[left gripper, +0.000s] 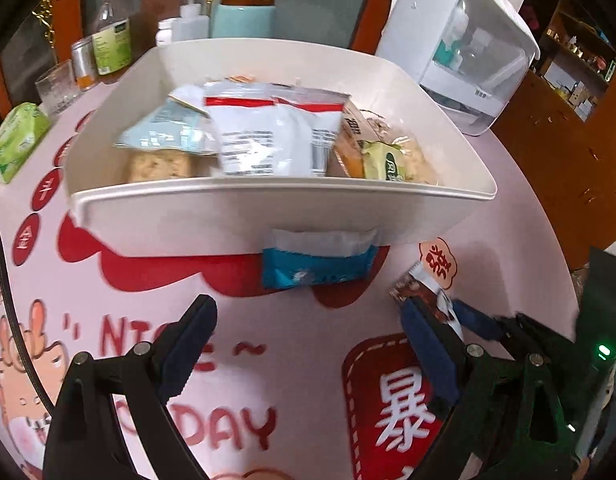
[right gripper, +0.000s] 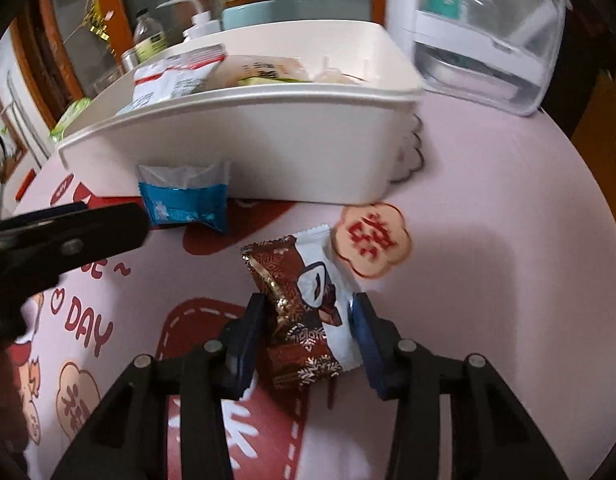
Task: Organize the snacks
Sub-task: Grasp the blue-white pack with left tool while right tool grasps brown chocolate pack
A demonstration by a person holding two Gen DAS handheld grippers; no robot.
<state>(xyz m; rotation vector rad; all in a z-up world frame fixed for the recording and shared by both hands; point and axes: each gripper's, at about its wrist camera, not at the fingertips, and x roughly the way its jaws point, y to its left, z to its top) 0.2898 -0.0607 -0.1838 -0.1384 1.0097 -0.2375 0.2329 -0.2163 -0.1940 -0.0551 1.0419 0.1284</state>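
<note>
A white bin [left gripper: 267, 196] [right gripper: 247, 128] stands mid-table holding several snack packets. A blue-and-white packet [left gripper: 316, 270] [right gripper: 183, 204] leans against its near wall. My left gripper [left gripper: 308, 312] hangs open just short of that packet, with nothing between its fingers; one of its fingers [right gripper: 67, 240] shows at the left of the right wrist view. A brown-and-white snack packet [right gripper: 299, 300] [left gripper: 418, 286] lies on the pink cloth to the right. My right gripper [right gripper: 305, 316] is shut on it, a pad pressing each side.
A white container with a clear lid [left gripper: 460, 60] stands at the back right. Bottles [left gripper: 111, 36], a glass [left gripper: 57, 88] and a green tissue pack [left gripper: 15, 140] line the back left. The table edge curves away at the right, past a round sticker [right gripper: 372, 240].
</note>
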